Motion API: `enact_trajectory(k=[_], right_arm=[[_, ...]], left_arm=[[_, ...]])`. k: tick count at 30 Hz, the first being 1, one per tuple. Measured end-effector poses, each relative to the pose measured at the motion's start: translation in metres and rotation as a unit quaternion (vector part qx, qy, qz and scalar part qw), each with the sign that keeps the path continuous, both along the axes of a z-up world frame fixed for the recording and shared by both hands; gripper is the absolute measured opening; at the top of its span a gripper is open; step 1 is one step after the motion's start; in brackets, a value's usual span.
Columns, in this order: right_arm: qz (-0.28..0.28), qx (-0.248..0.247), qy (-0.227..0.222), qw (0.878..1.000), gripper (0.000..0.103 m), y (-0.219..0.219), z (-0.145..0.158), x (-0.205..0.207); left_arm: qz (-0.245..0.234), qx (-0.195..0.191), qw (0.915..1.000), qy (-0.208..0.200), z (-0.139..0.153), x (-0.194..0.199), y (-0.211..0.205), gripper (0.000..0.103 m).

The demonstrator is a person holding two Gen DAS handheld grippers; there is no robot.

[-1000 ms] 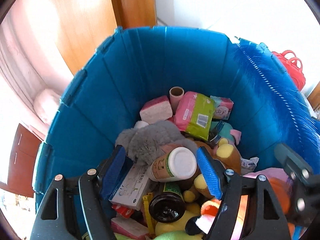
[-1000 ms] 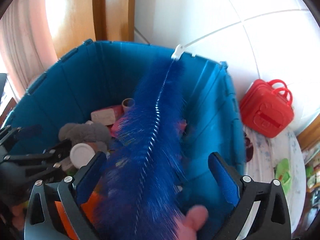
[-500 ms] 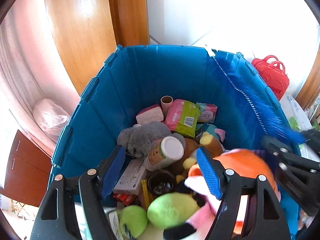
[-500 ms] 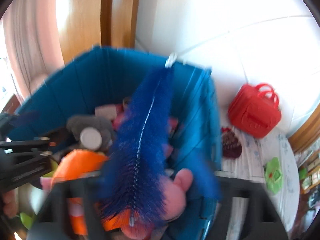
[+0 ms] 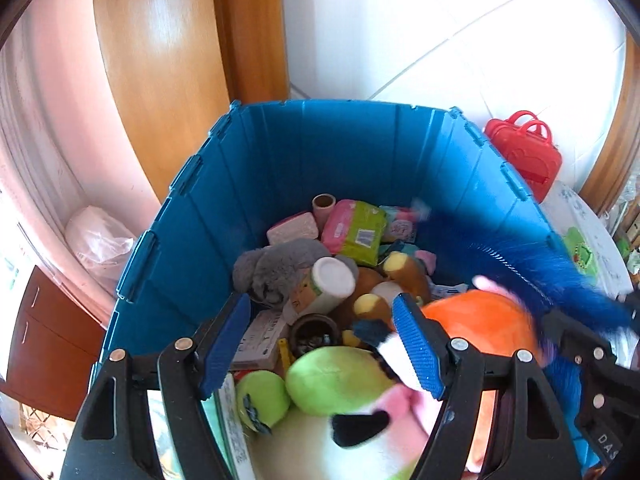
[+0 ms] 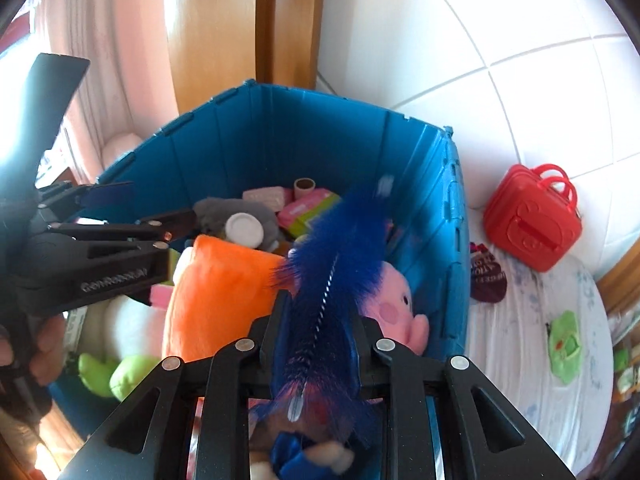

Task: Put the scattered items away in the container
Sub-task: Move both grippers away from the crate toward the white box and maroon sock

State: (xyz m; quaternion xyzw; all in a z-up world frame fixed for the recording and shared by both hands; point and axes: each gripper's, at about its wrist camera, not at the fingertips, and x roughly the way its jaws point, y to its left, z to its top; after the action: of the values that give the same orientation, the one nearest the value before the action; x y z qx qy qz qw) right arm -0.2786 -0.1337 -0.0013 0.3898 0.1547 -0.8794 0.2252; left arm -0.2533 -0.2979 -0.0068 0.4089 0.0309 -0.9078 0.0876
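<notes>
right gripper (image 6: 316, 332): my jaws have just been closing; now pinching the brush (image 6: 336, 256) near its base.
brush: was leaning on the bin (image 6: 248, 140) wall, now lifted off, tip over the toys ahead.
left gripper (image 5: 320, 344): spread, holds nothing, hovers over the pile.
meaning: brush can be laid flat inside.

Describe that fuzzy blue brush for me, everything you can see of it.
The blue brush is long and bushy, with dense royal-blue bristles around a twisted wire core and a pale tip at its near end. The right gripper has just closed its jaws on the lower part. The brush slants up and away over the blue bin, above the orange plush and pink plush. Its far tip is blurred. In the left view it crosses the bin's right side.
</notes>
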Motion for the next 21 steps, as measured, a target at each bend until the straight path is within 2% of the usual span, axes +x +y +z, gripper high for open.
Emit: enact_trajectory(k=[1,5,7,9,10,15,21], right_arm=[[-0.007,-0.003,0.008,1.000,0.043,0.003,0.003,0.001],[-0.019,-0.027,0.026,0.999,0.047,0.020,0.019,0.008],[-0.018,-0.032,0.039,0.999,0.059,0.027,0.027,0.014],[-0.016,-0.041,0.047,0.998,0.079,0.035,0.033,0.019],[-0.016,-0.045,0.052,0.998,0.085,0.041,0.035,0.022],[-0.012,-0.063,0.065,0.996,0.102,0.076,0.043,0.040],[-0.002,-0.090,0.080,0.993,0.103,0.138,0.049,0.063]], left_arm=[[0.000,-0.001,1.0000,0.003,0.001,0.003,0.003,0.073],[0.001,-0.007,0.9999,0.014,0.010,0.017,0.013,0.073],[0.005,-0.011,0.9997,0.023,0.016,0.025,0.020,0.074],[0.010,-0.012,0.9994,0.032,0.021,0.033,0.027,0.078],[0.014,-0.011,0.9990,0.040,0.025,0.040,0.033,0.079],[0.033,-0.013,0.9977,0.059,0.035,0.068,0.064,0.080],[0.047,-0.014,0.9949,0.088,0.044,0.109,0.123,0.082]])
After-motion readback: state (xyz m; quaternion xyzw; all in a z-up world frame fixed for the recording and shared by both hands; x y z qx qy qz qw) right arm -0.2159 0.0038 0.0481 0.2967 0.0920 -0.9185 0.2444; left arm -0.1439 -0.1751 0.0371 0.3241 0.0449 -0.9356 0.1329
